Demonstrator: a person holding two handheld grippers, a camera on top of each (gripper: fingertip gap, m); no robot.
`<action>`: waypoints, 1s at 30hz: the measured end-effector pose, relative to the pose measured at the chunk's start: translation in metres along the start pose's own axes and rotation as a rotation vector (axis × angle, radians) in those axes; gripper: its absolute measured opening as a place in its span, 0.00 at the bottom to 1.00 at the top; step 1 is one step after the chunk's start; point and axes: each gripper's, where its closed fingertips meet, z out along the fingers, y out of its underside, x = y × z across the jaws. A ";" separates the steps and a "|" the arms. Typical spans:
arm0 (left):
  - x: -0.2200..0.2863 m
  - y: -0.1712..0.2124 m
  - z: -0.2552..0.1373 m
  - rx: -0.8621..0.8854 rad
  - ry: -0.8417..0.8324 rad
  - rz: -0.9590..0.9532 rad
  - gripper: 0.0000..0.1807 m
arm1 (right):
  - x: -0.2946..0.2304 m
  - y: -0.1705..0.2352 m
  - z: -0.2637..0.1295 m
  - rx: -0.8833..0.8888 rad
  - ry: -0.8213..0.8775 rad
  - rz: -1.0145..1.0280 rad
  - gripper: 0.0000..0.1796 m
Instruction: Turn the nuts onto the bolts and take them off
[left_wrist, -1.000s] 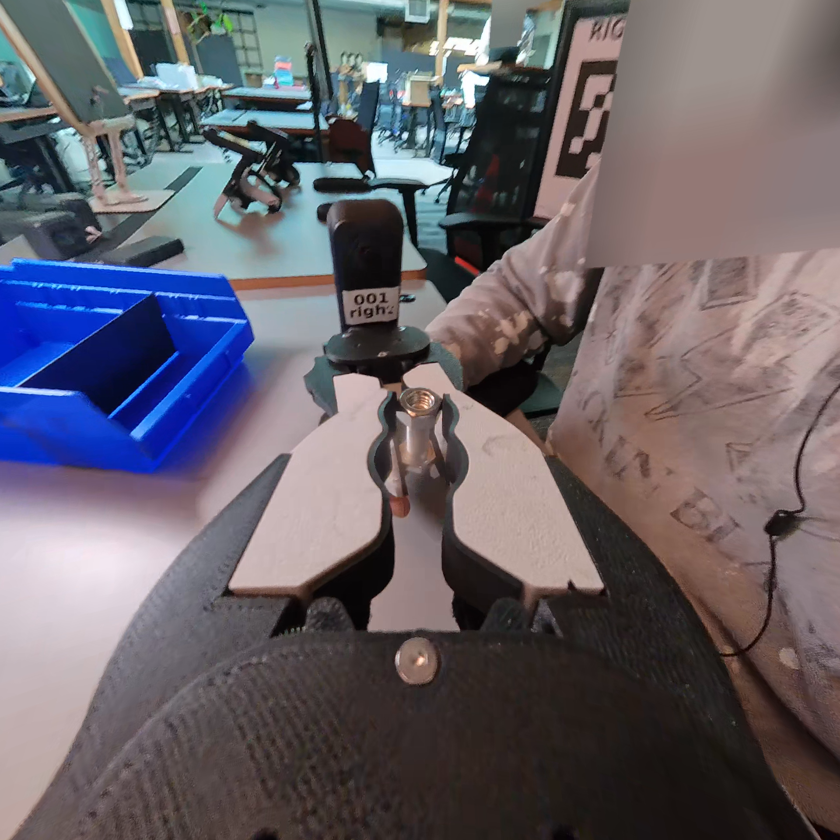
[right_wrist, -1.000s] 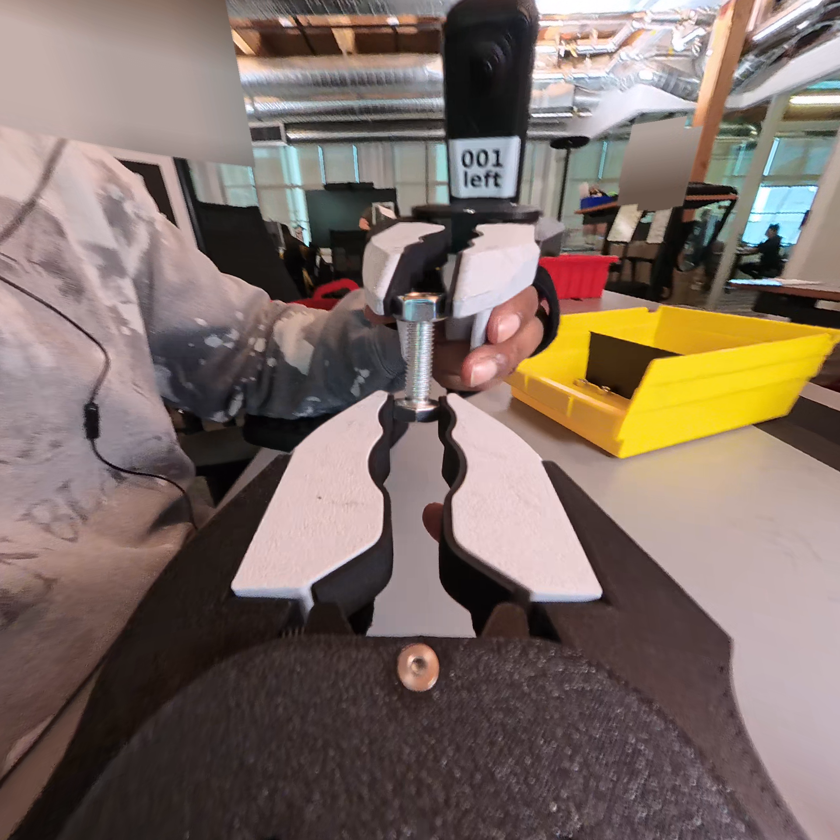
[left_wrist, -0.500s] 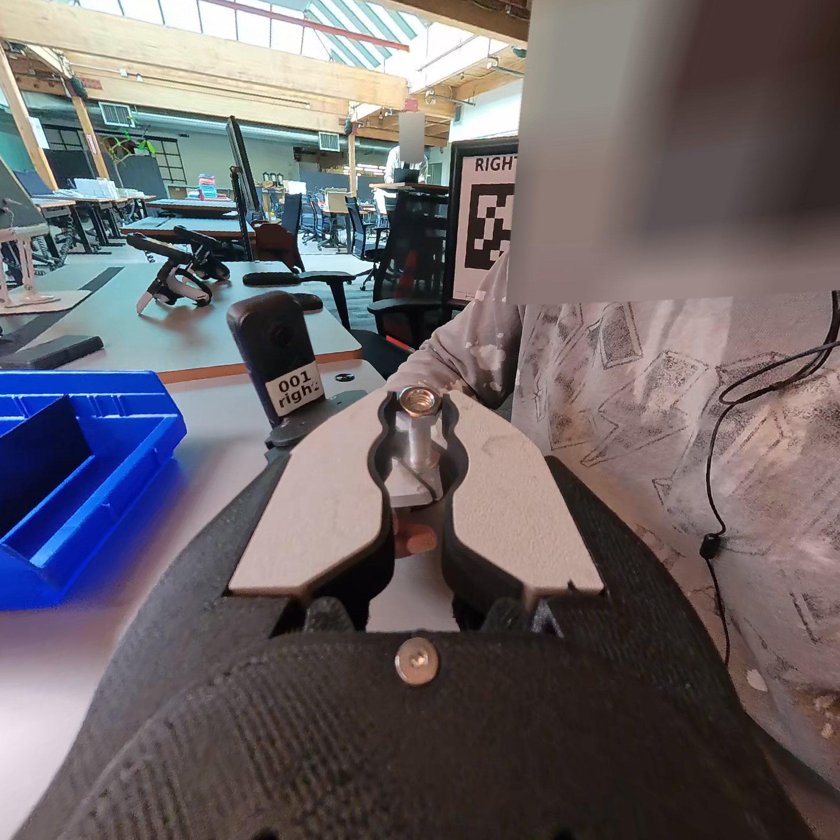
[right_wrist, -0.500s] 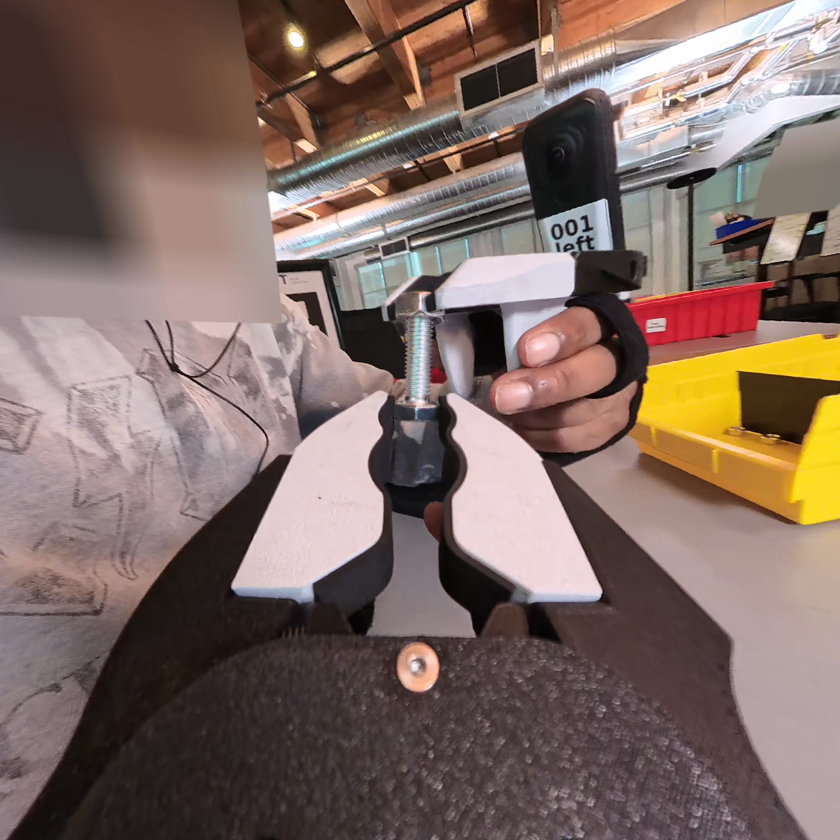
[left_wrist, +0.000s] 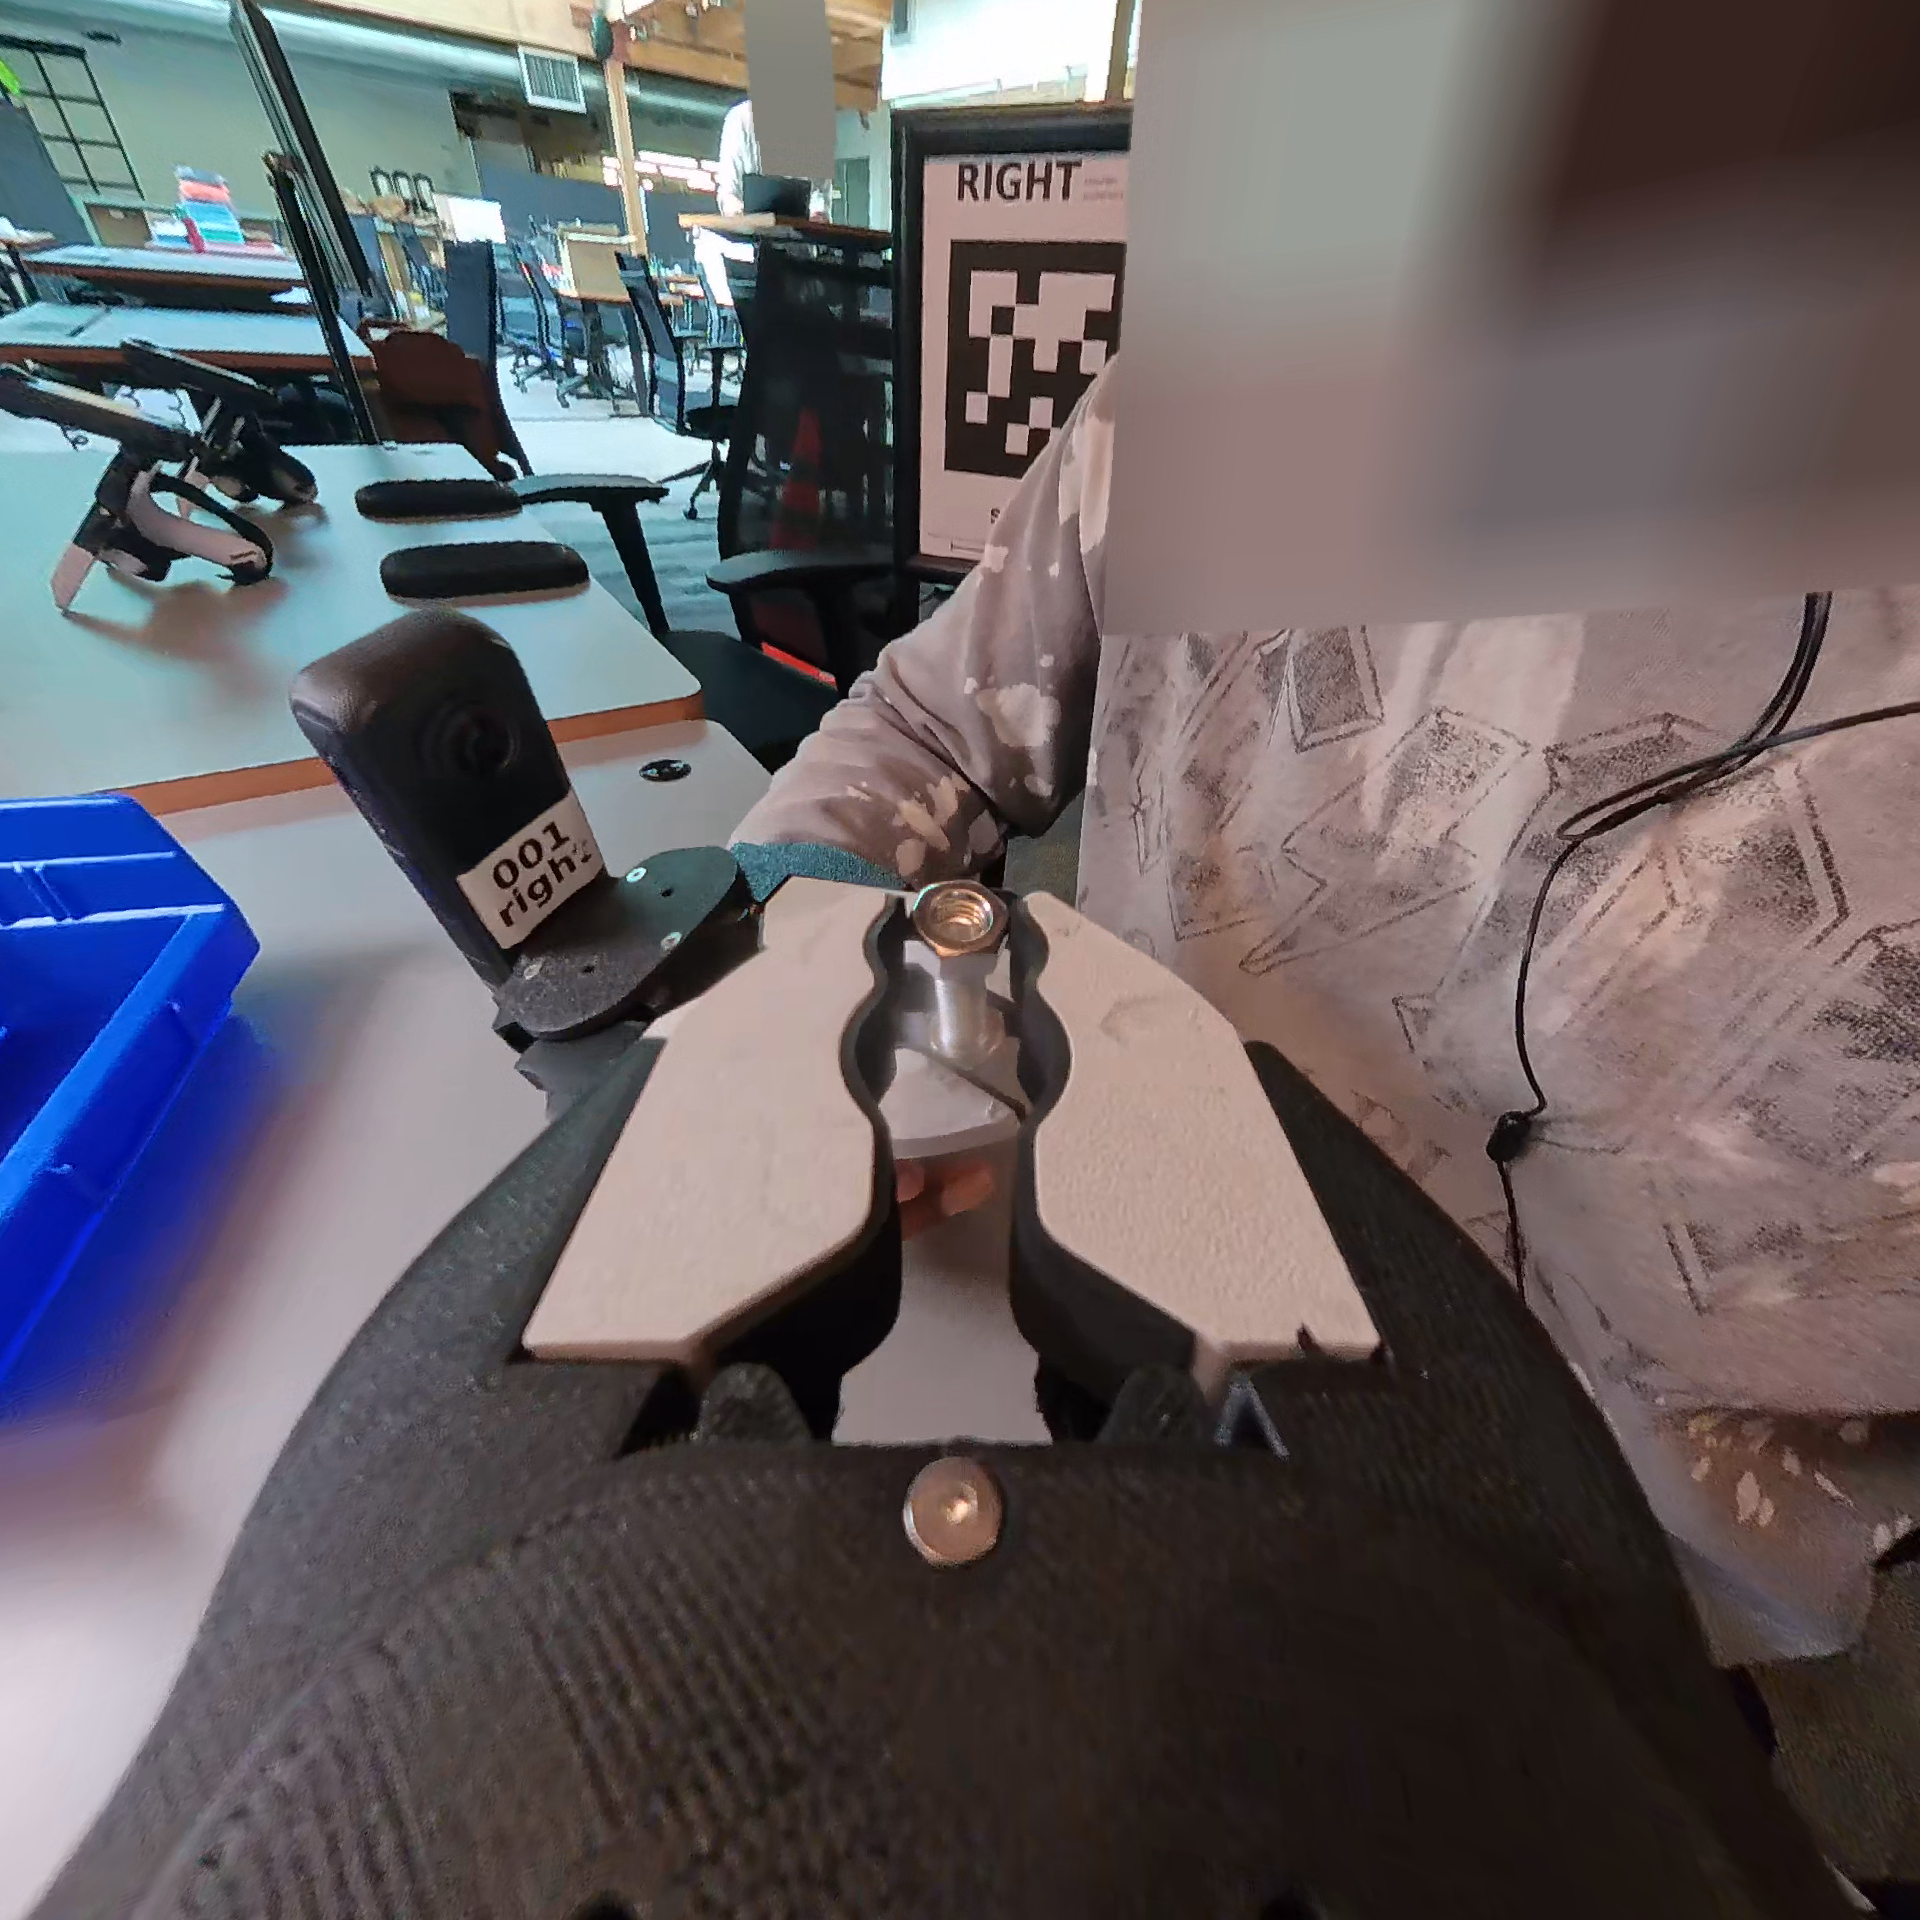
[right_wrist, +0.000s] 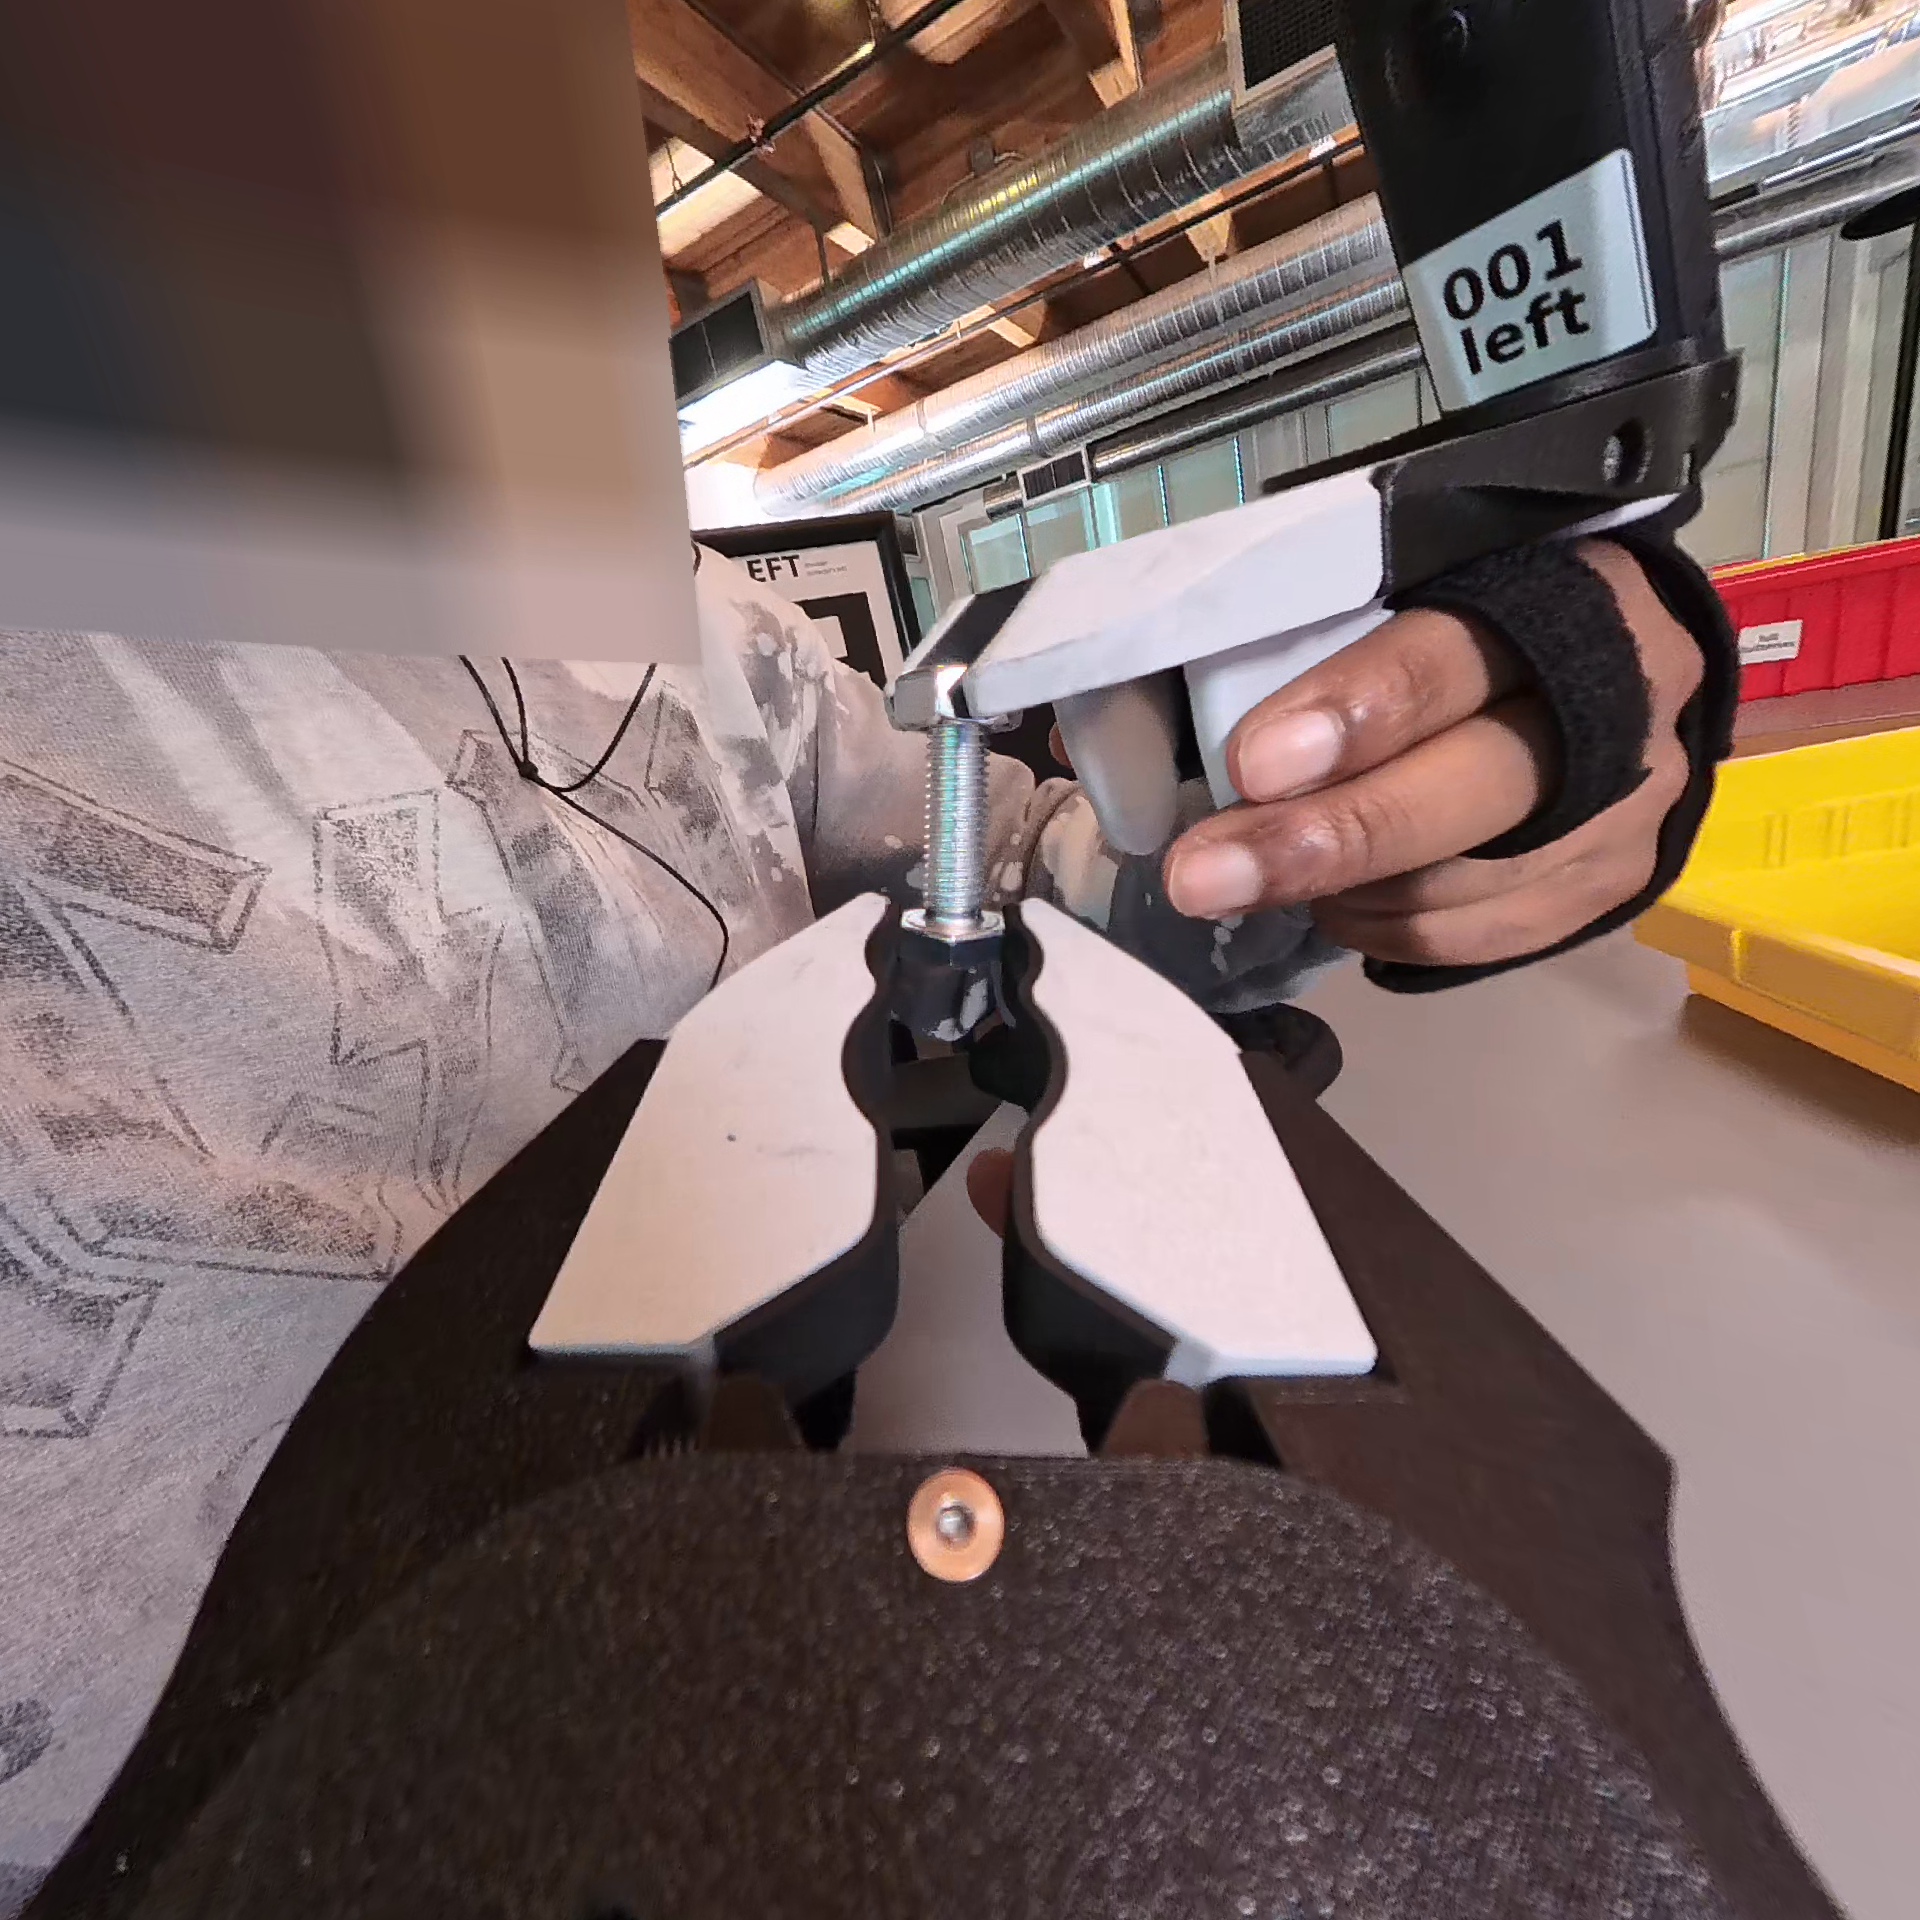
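We are looking along the left claw (left_wrist: 954, 925), which is closing almost fully on the hex head of the bolt (right_wrist: 956, 821). Its pale fingers (left_wrist: 727, 1122) are pinching the head at their very tips. The bolt is hanging upright in the air above the near edge of the worktop (right_wrist: 1558, 1143), threads pointing down. At its lower end the right claw (right_wrist: 951, 935) is gripping the nut (right_wrist: 951, 923), open only as wide as the nut, which is sitting on the lowest threads we can see. A hand (right_wrist: 1455, 790) in a black fingerless strap is squeezing the left claw's handle.

Each claw is carrying a black camera with a white sticker bearing short printed writing: one (right_wrist: 1527, 301) is showing above the hand in the right wrist view, the other (left_wrist: 436, 748) is leaning to the left of the fingers in the left wrist view.

Behind the claws a person in a grey patterned shirt (left_wrist: 1455, 935) is sitting with a thin black cable (left_wrist: 1527, 997) running down the chest. Farther off a framed poster (left_wrist: 1023, 343) is showing a heading over a black-and-white square code.

A blue bin (left_wrist: 94, 997) is standing at the left in the left wrist view. In the right wrist view a yellow bin (right_wrist: 1818, 914) is sitting on the right, with a labelled red bin (right_wrist: 1829, 623) beyond it.
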 end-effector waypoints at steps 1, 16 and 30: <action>0.000 0.001 0.000 -0.016 -0.004 -0.001 0.11 | 0.001 0.001 0.000 -0.007 0.008 -0.008 0.10; -0.002 0.003 -0.006 -0.063 -0.060 -0.012 0.11 | 0.011 0.000 0.001 -0.025 0.108 -0.090 0.10; -0.003 0.000 -0.012 -0.043 -0.099 -0.012 0.15 | 0.013 0.001 0.001 -0.032 0.128 -0.113 0.10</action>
